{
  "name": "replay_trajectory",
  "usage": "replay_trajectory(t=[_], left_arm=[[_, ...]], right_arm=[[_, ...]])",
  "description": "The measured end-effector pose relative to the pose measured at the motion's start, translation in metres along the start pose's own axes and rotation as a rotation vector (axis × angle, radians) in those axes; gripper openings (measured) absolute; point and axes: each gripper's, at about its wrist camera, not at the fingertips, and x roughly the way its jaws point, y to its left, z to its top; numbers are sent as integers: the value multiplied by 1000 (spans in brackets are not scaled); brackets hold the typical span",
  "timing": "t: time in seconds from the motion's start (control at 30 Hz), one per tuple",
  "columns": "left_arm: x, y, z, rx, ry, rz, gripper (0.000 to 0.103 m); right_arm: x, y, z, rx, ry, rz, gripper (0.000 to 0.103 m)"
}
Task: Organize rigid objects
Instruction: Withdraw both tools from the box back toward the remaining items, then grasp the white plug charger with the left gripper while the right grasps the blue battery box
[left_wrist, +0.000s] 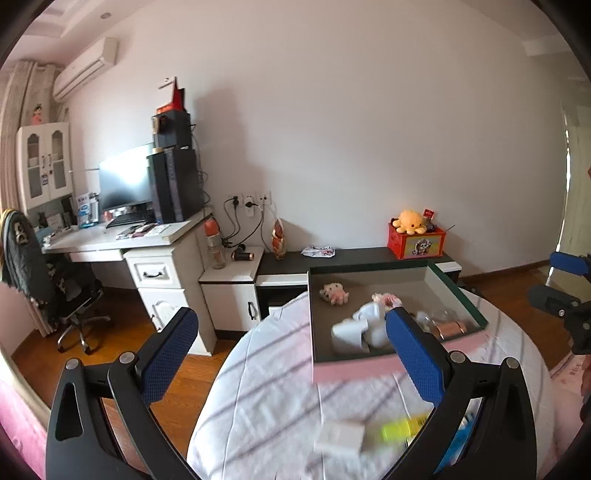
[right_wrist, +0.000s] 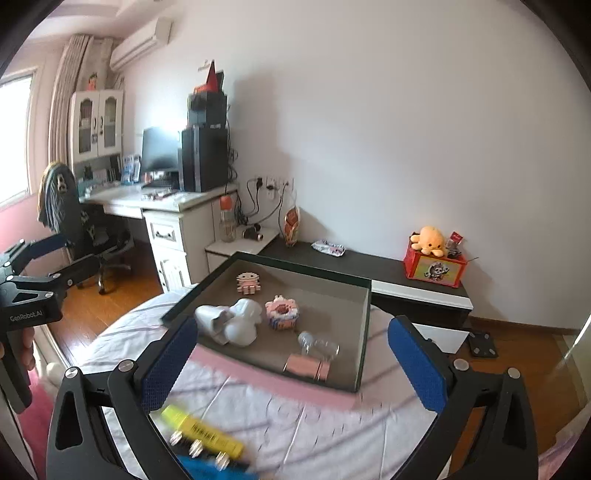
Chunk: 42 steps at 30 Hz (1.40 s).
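A shallow grey box with dark green walls (right_wrist: 364, 332) (left_wrist: 460, 295) lies on the white striped bed cover. It holds white cups (right_wrist: 229, 321), a pink block figure (right_wrist: 248, 283), a pink round toy (right_wrist: 282, 313), a clear glass (right_wrist: 318, 345) and a pink case (right_wrist: 306, 367). A yellow highlighter (right_wrist: 205, 432) (left_wrist: 400, 430) and a white square box (left_wrist: 340, 437) lie on the bed in front of the box. My left gripper (left_wrist: 291, 354) is open and empty above the bed's left edge. My right gripper (right_wrist: 293, 363) is open and empty above the box's near edge.
A blue object (right_wrist: 207, 469) lies by the highlighter. Behind the bed stand a low black-and-white cabinet (right_wrist: 406, 277) with a red toy box (right_wrist: 434, 269), a white desk (left_wrist: 122, 240) with a monitor, and an office chair (left_wrist: 55, 288). The floor is wood.
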Motion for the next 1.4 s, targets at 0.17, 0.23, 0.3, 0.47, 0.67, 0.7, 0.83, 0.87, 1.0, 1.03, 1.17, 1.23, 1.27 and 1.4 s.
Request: replay_trajectory(t=[0.17, 0.23, 0.3, 0.47, 0.67, 0.7, 0.83, 0.87, 1.0, 1.03, 1.17, 1.23, 1.27, 1.4], left_arm=[[-53, 4, -20, -1, -19, -5, 103], [-69, 2, -27, 10, -26, -8, 103], [-81, -2, -35, 20, -18, -18, 103], [-97, -5, -50, 48, 11, -36, 103], [-95, -4, -63, 62, 52, -38, 103], [-94, -5, -66, 65, 58, -37, 103], [-84, -8, -76, 81, 99, -33, 103], [-81, -9, -79, 84, 109, -37, 103], [-68, -12, -88, 98, 152, -42, 103], [-65, -11, -89, 100, 158, -43, 103], [-51, -11, -96, 98, 193, -48, 103], [-45, -9, -99, 94, 209, -48, 103], [-42, -9, -100, 93, 216, -46, 103], [-27, -9, -107, 90, 251, -42, 103]], right_arm=[[-55, 7, -21, 28, -44, -37, 103], [-71, 10, -30, 36, -48, -55, 103], [-83, 13, -41, 48, -50, -74, 103], [-91, 17, -67, 84, -3, -72, 103], [-87, 18, -85, 102, 44, -69, 103], [-86, 18, -89, 102, 49, -74, 103], [-69, 18, -105, 95, 107, -99, 103], [-64, 18, -109, 93, 124, -100, 103], [-34, 21, -128, 74, 214, -117, 103], [-26, 20, -133, 69, 240, -120, 103], [0, 17, -151, 69, 314, -128, 103], [9, 16, -156, 65, 329, -132, 103], [12, 16, -159, 62, 336, -130, 103], [24, 16, -165, 68, 367, -79, 80]])
